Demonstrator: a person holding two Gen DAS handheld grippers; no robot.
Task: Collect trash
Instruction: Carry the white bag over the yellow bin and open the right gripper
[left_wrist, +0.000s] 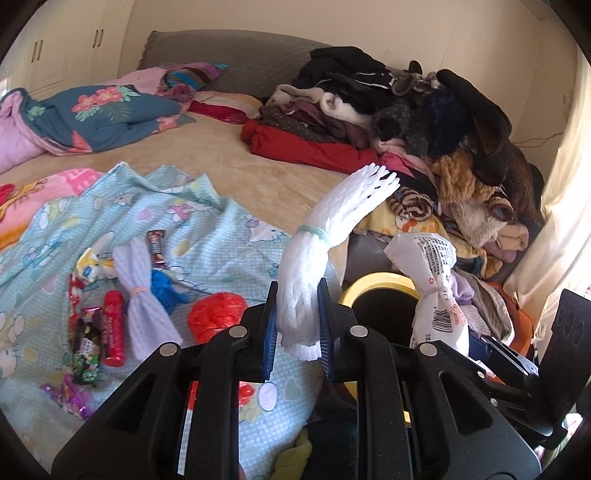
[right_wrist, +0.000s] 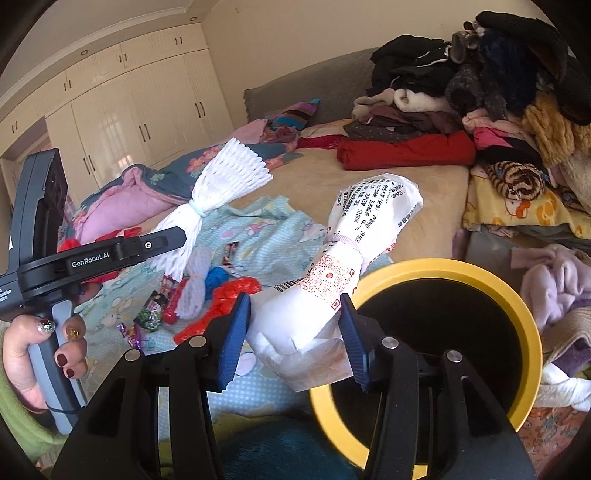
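Two bundles held at once. In the left wrist view: left gripper (left_wrist: 298, 325) clamped narrow on a white foam-net bundle (left_wrist: 325, 243) tied with a pale green band, blue pads (left_wrist: 269, 332) pressing its lower half, fanned top tilted right. Just right of that bundle, a yellow-rimmed round black bin (left_wrist: 380, 288) beside the bed, and in front of the bin a white printed plastic wrapper (left_wrist: 436, 280) tied at its waist, carried by the right gripper, whose black body shows at the far right edge. Left of the bin, on a light blue cartoon-print sheet (left_wrist: 221, 229): a crumpled red plastic bag (left_wrist: 216, 314), a second pale foam-net bundle (left_wrist: 144, 295), a blue crumpled scrap (left_wrist: 164, 290), a red tube-shaped packet (left_wrist: 113, 328) and dark snack wrappers (left_wrist: 86, 347). Behind the bin, a tall heap of folded clothes (left_wrist: 424, 122).

In the right wrist view: right gripper (right_wrist: 295, 336) closed at middling width on the white printed plastic wrapper (right_wrist: 343, 273), pads against its lower folded end, upper end leaning up and right. Bin (right_wrist: 524, 314) directly right of and below the wrapper, rim partly behind it. Well left of the bin, left gripper (right_wrist: 177, 236) with the foam-net bundle (right_wrist: 221, 184), gripped by a hand (right_wrist: 40, 350) with dark red nails and a green sleeve. Red bag (right_wrist: 229, 295) and small wrappers on the sheet (right_wrist: 266, 229), left of the bin.
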